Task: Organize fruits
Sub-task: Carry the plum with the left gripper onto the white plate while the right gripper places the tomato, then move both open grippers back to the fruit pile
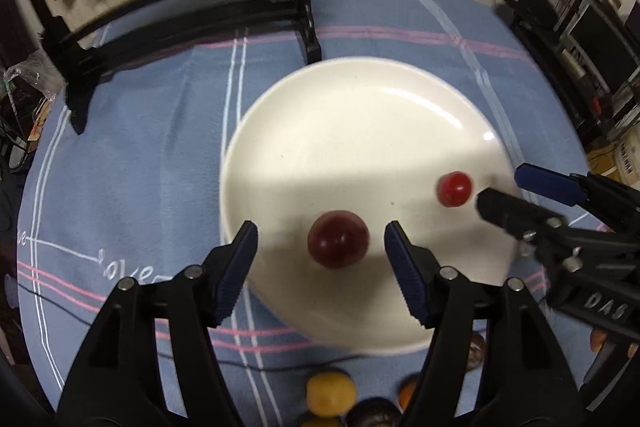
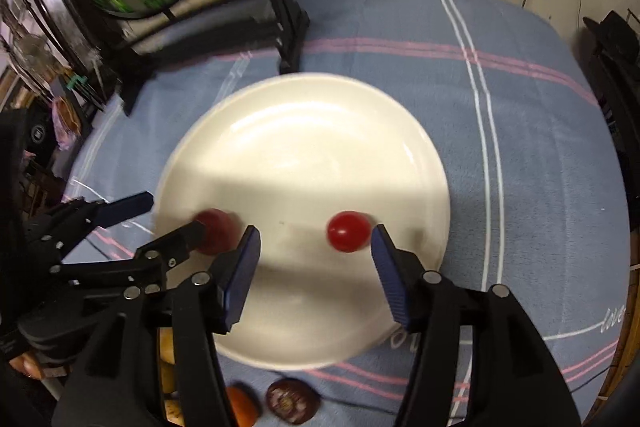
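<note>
Dark red plum (image 1: 338,245) is sitting on the white plate (image 1: 360,115) at approx 6 o'clock, round & glossy, between the left gripper (image 1: 320,255) fingers, jaws apart, not touching. Bright red tomato (image 2: 348,231) is lying btw the right gripper (image 2: 316,267) fingers, jaws apart.

The blue tablecloth (image 1: 160,147) carries the white stitched word "love"; the right gripper (image 1: 504,183) body reads "DAS".

The far half of the white plate (image 1: 360,115) lies bare; a black stand (image 1: 308,7) rises beyond it.
</note>
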{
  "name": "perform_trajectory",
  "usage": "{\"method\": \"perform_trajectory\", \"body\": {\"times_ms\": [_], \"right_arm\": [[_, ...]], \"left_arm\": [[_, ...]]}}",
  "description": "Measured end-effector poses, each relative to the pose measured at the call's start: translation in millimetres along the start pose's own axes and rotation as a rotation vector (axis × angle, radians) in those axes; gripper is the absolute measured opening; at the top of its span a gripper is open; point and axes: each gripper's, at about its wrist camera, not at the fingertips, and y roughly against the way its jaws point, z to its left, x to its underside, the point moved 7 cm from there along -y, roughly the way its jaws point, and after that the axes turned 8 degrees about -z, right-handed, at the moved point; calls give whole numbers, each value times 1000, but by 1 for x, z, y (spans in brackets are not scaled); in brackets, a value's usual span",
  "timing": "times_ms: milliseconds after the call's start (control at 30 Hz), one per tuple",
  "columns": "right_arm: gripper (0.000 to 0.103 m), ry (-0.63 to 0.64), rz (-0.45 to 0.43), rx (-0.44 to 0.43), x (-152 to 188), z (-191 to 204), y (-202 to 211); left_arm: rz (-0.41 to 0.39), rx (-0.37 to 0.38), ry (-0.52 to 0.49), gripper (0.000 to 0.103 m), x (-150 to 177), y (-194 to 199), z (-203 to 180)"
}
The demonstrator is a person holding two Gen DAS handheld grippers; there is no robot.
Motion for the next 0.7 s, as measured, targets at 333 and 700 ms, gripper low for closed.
{"method": "perform_trajectory", "body": {"times_ms": [333, 700], "right_arm": [[75, -63, -193, -23, 42, -5, 140], [64, 15, 19, 140, 228, -21, 151]], "left_arm": [[-186, 100, -144, 80, 53, 124, -20], [1, 242, -314, 81, 211, 165, -44]]}}
